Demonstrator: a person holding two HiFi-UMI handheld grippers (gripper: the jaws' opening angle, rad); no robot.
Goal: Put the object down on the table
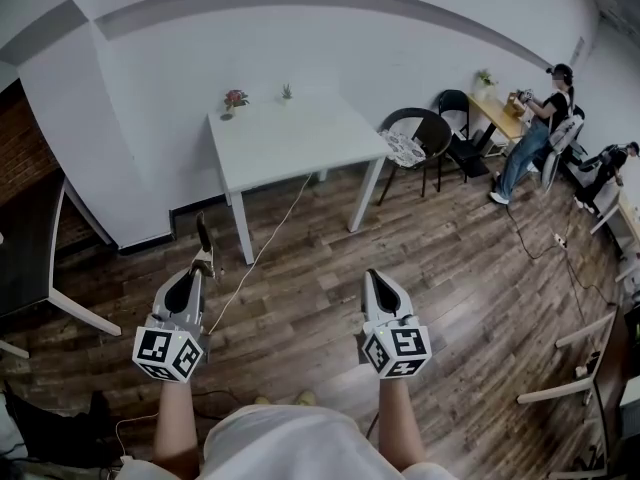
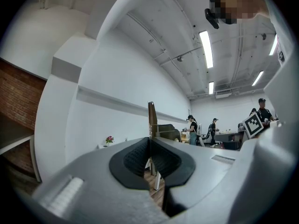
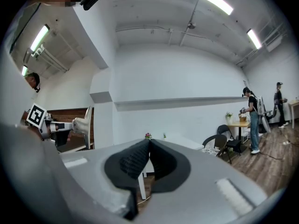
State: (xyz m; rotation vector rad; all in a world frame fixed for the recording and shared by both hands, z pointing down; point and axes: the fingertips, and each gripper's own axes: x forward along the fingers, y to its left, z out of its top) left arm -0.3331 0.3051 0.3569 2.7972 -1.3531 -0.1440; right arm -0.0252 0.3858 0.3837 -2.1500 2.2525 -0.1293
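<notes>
My left gripper [image 1: 199, 269] is shut on a thin, flat brown object [image 1: 203, 240] that sticks up past its tips. In the left gripper view the same object [image 2: 152, 119] stands upright out of the closed jaws [image 2: 149, 140]. My right gripper [image 1: 373, 275] is shut with nothing in it, its pads [image 3: 140, 158] meeting. Both grippers hang level over the wooden floor, side by side. The white table [image 1: 290, 138] stands ahead of them near the wall, well apart from both. The right gripper view shows the left gripper and its object [image 3: 87, 127] at the left.
Two small potted plants [image 1: 235, 98] sit at the table's far edge. A white cable [image 1: 262, 251] runs across the floor from under the table. Black chairs [image 1: 417, 135] and seated people [image 1: 535, 128] are at the right, a dark table [image 1: 30, 248] at the left.
</notes>
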